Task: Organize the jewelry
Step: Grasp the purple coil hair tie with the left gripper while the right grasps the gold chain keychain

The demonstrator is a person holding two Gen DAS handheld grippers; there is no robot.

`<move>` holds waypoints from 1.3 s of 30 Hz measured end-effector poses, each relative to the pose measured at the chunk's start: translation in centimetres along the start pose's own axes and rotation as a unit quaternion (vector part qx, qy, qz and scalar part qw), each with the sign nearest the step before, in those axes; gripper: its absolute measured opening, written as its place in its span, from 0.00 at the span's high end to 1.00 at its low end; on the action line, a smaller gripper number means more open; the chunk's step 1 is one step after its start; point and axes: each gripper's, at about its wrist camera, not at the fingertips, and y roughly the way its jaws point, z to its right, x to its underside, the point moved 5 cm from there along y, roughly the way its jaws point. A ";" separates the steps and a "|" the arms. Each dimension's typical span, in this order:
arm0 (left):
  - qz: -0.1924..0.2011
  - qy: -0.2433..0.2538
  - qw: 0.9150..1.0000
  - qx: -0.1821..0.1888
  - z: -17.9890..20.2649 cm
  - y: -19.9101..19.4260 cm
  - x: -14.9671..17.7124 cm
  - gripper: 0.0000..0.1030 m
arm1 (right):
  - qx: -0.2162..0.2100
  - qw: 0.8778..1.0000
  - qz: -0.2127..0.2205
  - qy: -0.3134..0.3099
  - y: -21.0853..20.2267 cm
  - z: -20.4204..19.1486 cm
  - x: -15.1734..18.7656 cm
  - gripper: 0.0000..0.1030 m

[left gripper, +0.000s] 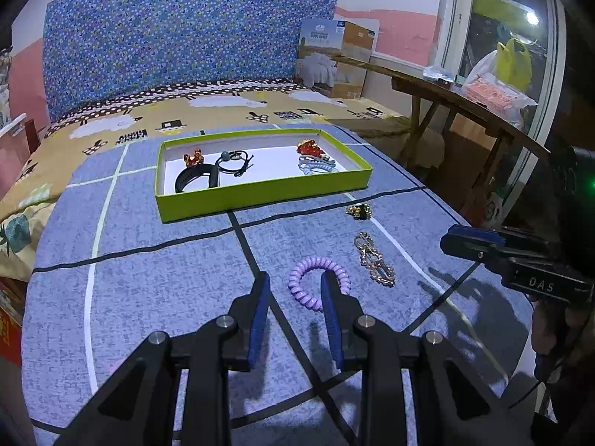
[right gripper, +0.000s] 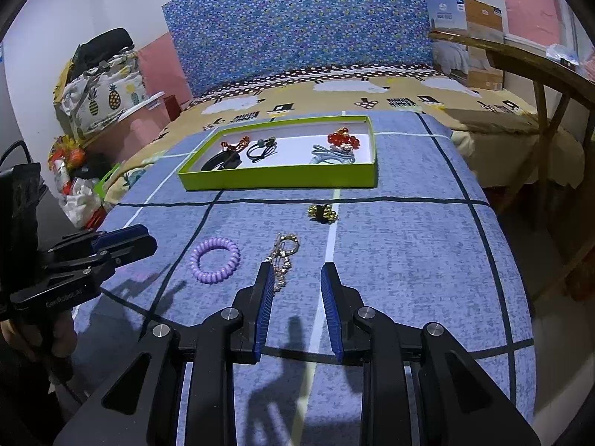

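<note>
On the blue checked bedcover (left gripper: 148, 290), the purple coil hair tie (left gripper: 319, 281) lies just ahead of the left gripper (left gripper: 295, 286), at about 1 o'clock from the gap between its jaws; the right-hand finger (left gripper: 331, 297) covers part of the coil's near rim. In the right wrist view the same tie (right gripper: 215, 259) sits at 10 o'clock from the right gripper (right gripper: 295, 278), well outside its jaws. The gold chain (right gripper: 282, 256) runs down toward that gripper's left-hand finger (right gripper: 266, 290), and its lower end is hidden behind the pad, so contact cannot be told. A small gold-and-black piece (right gripper: 322, 213) lies at 12 o'clock, between the chain and the green tray (right gripper: 279, 180). The tray holds a black band (left gripper: 197, 180), a dark elastic (left gripper: 234, 163), red ornaments (left gripper: 309, 147) and a pale coil (left gripper: 318, 166); the finer details are too small to make out. Both grippers' jaws stand apart, holding nothing.
</note>
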 end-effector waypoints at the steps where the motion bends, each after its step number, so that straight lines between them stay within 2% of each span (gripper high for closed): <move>1: -0.001 -0.001 1.000 -0.001 -0.1 0.1 0.0 0.71 | 0.000 1.000 -0.001 0.000 0.1 0.1 0.0 0.74; 7: -0.011 -0.002 1.000 -0.004 -0.1 1.1 0.0 0.71 | 0.005 1.000 -0.006 0.000 0.8 0.5 -0.2 0.74; 11: -0.023 0.000 1.000 -0.002 0.1 1.9 0.0 0.67 | 0.006 1.000 -0.008 0.002 1.2 0.9 -0.4 0.74; 26: -0.074 -0.002 0.997 -0.009 0.2 5.3 0.6 0.67 | 0.017 0.999 -0.030 -0.020 4.4 2.2 -2.1 0.74; 39: -0.079 0.012 0.997 -0.018 0.6 5.7 0.4 0.68 | -0.022 0.998 -0.048 -0.041 5.3 -1.0 -1.0 0.74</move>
